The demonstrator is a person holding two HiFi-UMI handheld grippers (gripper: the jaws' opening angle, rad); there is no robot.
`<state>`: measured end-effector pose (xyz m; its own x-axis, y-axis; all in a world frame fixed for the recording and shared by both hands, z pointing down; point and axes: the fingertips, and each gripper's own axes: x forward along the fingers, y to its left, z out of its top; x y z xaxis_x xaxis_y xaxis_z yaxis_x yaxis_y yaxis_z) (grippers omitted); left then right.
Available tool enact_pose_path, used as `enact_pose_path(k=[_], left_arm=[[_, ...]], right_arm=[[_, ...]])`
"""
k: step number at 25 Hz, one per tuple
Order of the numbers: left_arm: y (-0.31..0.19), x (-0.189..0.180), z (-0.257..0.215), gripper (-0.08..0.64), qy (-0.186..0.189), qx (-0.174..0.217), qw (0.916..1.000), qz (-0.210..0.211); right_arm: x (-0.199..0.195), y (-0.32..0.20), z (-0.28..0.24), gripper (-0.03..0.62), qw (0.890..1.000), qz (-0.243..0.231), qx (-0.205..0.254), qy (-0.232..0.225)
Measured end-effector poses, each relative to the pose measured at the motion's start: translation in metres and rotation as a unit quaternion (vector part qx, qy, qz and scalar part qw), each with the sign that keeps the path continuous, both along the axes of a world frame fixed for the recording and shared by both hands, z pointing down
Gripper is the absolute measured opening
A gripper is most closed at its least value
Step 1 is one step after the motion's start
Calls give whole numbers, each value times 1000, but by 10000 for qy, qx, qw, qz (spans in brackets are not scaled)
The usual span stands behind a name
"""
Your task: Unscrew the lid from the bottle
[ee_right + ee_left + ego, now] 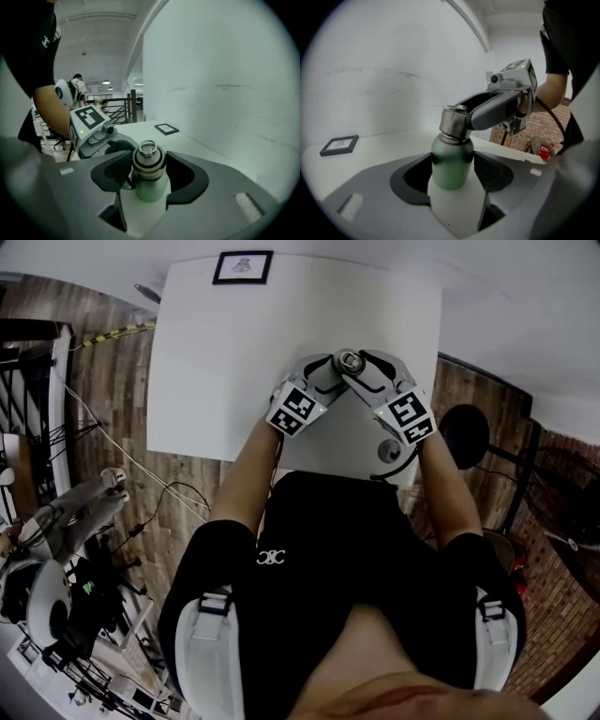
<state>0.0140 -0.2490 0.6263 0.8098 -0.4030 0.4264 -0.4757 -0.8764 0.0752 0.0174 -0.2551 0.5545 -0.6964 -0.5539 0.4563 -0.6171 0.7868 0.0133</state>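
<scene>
A pale green bottle with a steel lid stands upright near the front edge of the white table. In the head view only its lid shows, between the two grippers. My left gripper comes from the left, and its dark pads press on both sides of the green body below the shoulder. My right gripper comes from the right. Its pads close round the lid, whose small loop handle points up. One right finger lies across the lid in the left gripper view.
A small black-framed picture lies at the table's far edge. A white wall rises behind the table. A black round stool stands right of the table, and cables and equipment lie on the wooden floor at the left.
</scene>
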Motion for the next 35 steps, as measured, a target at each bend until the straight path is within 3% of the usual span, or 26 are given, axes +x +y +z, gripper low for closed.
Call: enact_pose_path(k=[4,9,14,17,19,21,24,26,30,35], left_arm=[[1,1,-2,330,0,24,9999,137],[2,1,-3,331,13,37,9997,244],[0,1,-2,330,8,54,9995,311],[2,0,-3,330,23,69,9994,352],[3,-1,-3,330,27,71,9993,355],[4,-2,-3,330,29,65,9994,339],[3,-3,-2,330,57,63,9995,289],[2,-3,-1,330,87,73,9996,247],[1,-2,0,330,68,74,9998,161],[0,-3,5,330,22,65,10000,47]], right_arm=[[-8,-1,3,232,9898,-1311,-302,463],[-9,2,3,232,9575,-2689,-634,833],[-9,2,3,233,9313,-3453,-678,938],[-12,5,3,236,9261,-3495,-802,1176],[-12,8,0,275,9307,-3350,-892,1165],[-10,9,-9,278,9458,-3010,-856,863],[-1,-2,-29,278,9817,-1826,-545,-54],[11,-7,-37,276,9937,-837,-337,-666],[26,7,-35,276,9885,780,109,-1293],[25,20,-4,276,9741,1943,258,-1128]])
